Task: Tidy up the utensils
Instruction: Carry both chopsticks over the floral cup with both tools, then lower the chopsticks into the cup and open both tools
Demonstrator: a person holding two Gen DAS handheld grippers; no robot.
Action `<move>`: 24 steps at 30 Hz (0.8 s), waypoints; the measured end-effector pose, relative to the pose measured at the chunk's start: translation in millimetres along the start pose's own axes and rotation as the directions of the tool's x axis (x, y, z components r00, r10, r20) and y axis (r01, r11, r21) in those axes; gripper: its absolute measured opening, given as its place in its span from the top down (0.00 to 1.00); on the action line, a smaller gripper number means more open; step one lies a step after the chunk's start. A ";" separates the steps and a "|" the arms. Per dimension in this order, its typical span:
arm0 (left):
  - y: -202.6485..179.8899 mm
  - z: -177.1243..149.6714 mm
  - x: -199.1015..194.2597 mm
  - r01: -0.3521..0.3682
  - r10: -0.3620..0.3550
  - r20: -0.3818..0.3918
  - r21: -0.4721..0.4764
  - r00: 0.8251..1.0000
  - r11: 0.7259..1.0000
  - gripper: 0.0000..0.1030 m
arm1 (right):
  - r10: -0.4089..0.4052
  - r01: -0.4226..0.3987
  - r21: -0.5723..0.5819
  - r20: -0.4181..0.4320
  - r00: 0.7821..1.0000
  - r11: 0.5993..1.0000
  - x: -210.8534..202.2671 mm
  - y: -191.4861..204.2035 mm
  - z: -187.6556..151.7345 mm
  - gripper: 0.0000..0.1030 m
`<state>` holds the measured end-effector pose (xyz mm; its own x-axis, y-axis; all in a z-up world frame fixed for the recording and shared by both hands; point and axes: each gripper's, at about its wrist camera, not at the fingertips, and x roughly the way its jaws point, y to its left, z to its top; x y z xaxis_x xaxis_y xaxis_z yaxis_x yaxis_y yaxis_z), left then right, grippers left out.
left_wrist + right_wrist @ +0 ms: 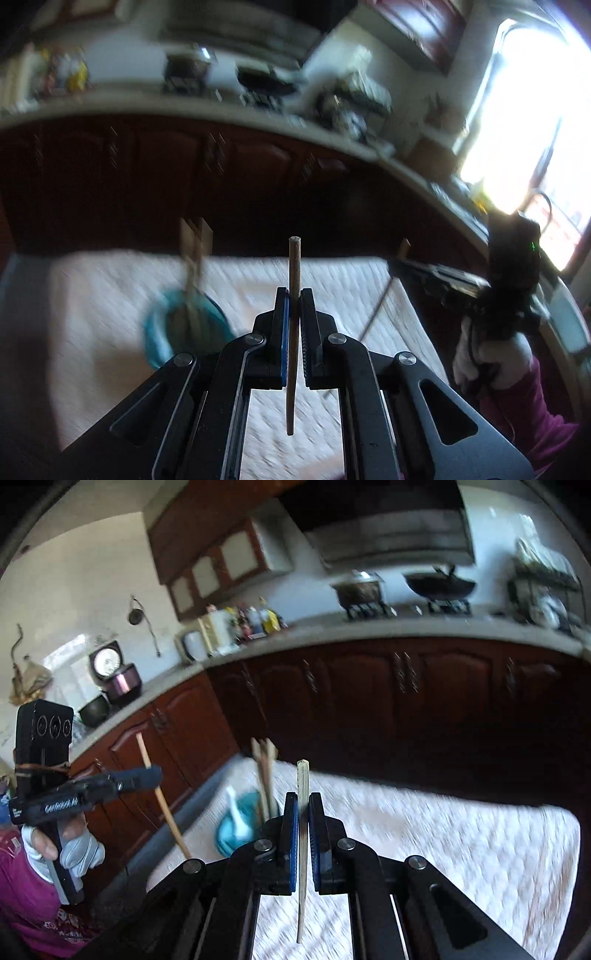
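Now each hand-held gripper, left (294, 295) and right (303, 801), pinches one chopstick (294, 314).

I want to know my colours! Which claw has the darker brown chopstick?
The left claw holds the darker brown chopstick; the right claw's chopstick is pale and yellowish.

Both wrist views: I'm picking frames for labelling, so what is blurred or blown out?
Left wrist: window blown out, counter and teal holder motion-smeared, gripped chopstick sharp. Right wrist: white cloth streaked, gripped chopstick crisp; fisheye bends both counters.

A home kitchen: dark wooden cabinets (369, 686), gas stove with wok (439, 585), range hood (388, 535).
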<state>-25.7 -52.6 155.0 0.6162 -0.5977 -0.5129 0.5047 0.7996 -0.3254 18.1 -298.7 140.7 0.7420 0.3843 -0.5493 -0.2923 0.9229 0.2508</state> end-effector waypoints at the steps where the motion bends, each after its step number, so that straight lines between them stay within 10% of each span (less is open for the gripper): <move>1: 4.6 8.2 -6.2 -0.023 0.023 0.028 0.004 0.999 1.000 0.96 | 0.013 -0.013 -0.011 0.012 1.000 1.000 3.2 7.1 8.8 0.95; 12: 67.8 35.5 -2.6 -0.231 0.235 0.166 -0.042 0.958 0.972 0.96 | 0.020 -0.012 -0.096 0.086 0.996 0.995 69.2 65.1 64.4 0.95; 24: 100.0 0.0 56.6 -0.318 0.324 0.131 -0.062 0.937 0.946 0.96 | -0.035 0.033 -0.082 -0.023 0.999 0.996 149.0 58.6 29.4 0.95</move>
<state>59.7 -6.5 93.4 0.8200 -0.3088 -0.4819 0.2441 0.9502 -0.1936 129.2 -188.1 96.9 0.7376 0.3527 -0.5758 -0.3168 0.9338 0.1662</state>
